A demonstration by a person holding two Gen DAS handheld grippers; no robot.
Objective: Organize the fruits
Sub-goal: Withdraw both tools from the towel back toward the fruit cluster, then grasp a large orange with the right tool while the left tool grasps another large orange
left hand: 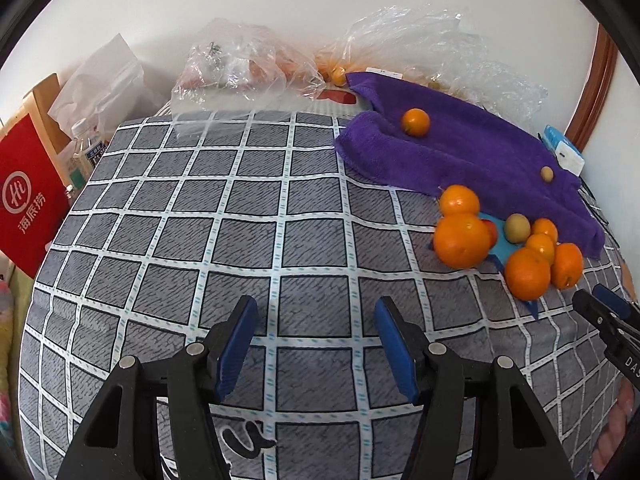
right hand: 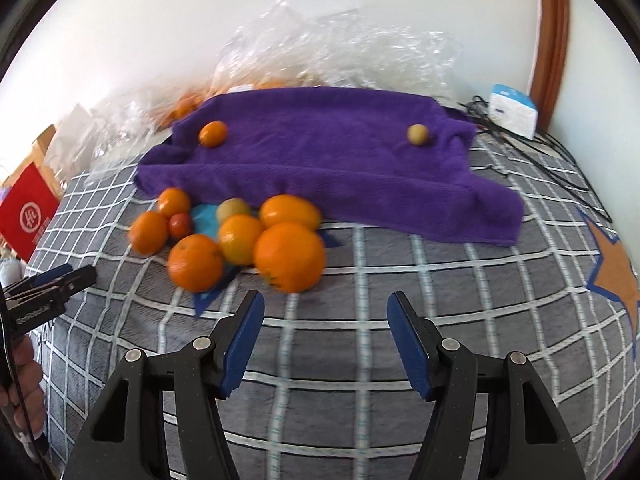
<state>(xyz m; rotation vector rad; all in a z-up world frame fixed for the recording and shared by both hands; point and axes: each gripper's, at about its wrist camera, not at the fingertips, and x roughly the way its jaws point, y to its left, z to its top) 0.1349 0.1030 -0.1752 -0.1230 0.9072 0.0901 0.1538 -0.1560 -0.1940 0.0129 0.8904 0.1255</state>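
Right wrist view, oval orange (right hand: 290,212) lying crosswise, both grippers' fingers (right hand: 244,344) parted, empty

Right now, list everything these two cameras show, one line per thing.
Checked grey tablecloth: one, grey with white grid, covers the table.
Purple terry towel: one, spread at the far side.
Small orange citrus fruit: one, on the towel's left part.
Small yellow-green round fruit: one, on the towel's right part.
Pile of orange citrus fruits: about seven orange, plus one red, one yellow-green, clustered in front of the towel.
Clear plastic bags: several, by the wall, some hold fruit.
Red paper bag: one, left of the table.
White and blue box: one, far right.
Left gripper: black with blue pads, open, empty.
Right gripper: same, open, empty.
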